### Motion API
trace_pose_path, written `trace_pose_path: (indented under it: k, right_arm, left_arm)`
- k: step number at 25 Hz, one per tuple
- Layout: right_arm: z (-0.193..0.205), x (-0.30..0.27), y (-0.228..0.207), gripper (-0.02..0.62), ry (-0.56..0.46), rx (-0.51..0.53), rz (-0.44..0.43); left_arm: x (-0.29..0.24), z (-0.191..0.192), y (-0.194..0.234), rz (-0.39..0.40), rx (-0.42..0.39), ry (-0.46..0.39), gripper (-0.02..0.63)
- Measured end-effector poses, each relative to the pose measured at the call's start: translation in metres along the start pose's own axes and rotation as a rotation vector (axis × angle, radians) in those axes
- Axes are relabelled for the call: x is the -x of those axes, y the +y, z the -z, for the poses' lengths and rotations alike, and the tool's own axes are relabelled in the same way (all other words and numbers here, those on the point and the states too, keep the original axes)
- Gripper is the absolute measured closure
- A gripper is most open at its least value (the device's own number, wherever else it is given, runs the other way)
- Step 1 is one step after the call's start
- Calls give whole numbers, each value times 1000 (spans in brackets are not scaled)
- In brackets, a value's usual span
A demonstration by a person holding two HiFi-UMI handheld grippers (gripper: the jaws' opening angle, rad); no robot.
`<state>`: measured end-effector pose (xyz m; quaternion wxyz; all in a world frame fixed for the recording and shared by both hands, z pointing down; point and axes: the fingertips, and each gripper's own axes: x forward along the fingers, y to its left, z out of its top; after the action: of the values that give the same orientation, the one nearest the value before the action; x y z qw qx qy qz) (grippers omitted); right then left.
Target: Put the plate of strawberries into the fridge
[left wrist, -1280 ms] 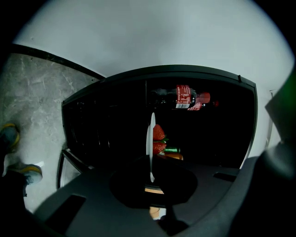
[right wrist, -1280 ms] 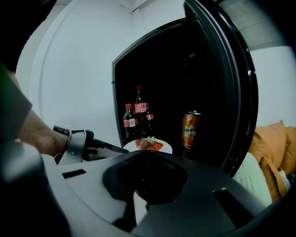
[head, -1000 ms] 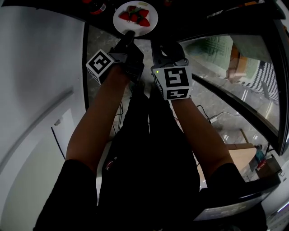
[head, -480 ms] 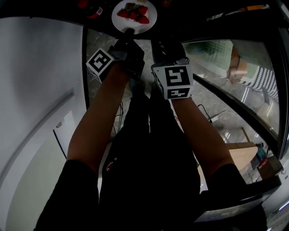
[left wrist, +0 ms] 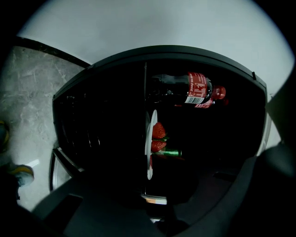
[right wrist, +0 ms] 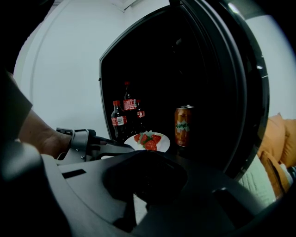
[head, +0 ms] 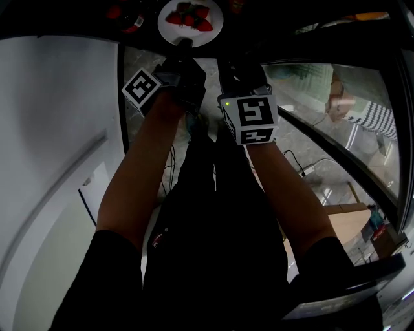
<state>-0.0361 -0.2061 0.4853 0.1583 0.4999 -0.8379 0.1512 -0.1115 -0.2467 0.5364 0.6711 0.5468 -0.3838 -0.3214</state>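
Observation:
A white plate of red strawberries sits at the top of the head view, inside the dark fridge. My left gripper is shut on the plate's near rim. In the left gripper view the plate shows edge-on, with strawberries on its right face. The right gripper view shows the plate level, just above the shelf, with the left gripper's fingers on its left edge. My right gripper hangs beside the left one, short of the plate. Its jaws look closed with nothing in them.
Cola bottles stand behind the plate on the left and an orange can on the right. The fridge's glass door is swung open at my right. A white panel runs along my left.
The plate and my left gripper have moved a little farther into the fridge. The right gripper has hardly moved.

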Motion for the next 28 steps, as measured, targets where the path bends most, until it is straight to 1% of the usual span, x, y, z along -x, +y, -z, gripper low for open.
trace_pose_path:
  k: [5,6,7,8,10,12,13,14,19,20,22,24,25,26,28]
  right_arm:
    - [3,-1,1,591,6,-4,-3]
    - [3,-1,1,591,7,-6,-4]
    - [4,-1,1,591,9,-8,-4]
    - [6,0,1,591,10,-9,-5]
    - [8,0,1,591,11,-10,-5]
    - [9,-1,1,591,10,-14,-4]
    - [8,-2,1,591,10,-16,-2]
    - [8,-2,1,591,10,-18,0]
    - [9,-2,1,591,13,-27,10]
    - [10,-2,0,591,14,-28,12]
    - [11,-1,0,591,15,-29,14]
    - [12,1,1,591,17,-30,13]
    - [13,1,1,591,19,-32,13]
    - [14,2,1,591,20,-33,14]
    - [16,3,0,591,21,-36,16]
  left_arm:
    - [9,-2,3,-20,-69,23,586]
    - [11,0,0,-11,-85,29,578]
    - [11,1,-3,-2,-102,34,543]
    - [13,1,-3,-5,-123,39,532]
    - [17,1,4,-40,-168,49,529]
    - [20,3,7,-79,-241,67,495]
    - [22,3,8,-104,-307,83,485]
    - [24,4,9,-135,-397,101,469]
    - [33,7,14,-323,-963,202,463]
    - [33,6,14,-356,-1063,207,463]
    - [35,4,9,-420,-1247,184,463]
    - [35,2,1,-460,-1389,144,465]
    - [33,4,-4,-462,-1439,131,465]
    - [31,7,-8,-456,-1477,126,465]
    - [26,11,-12,-445,-1524,126,465]
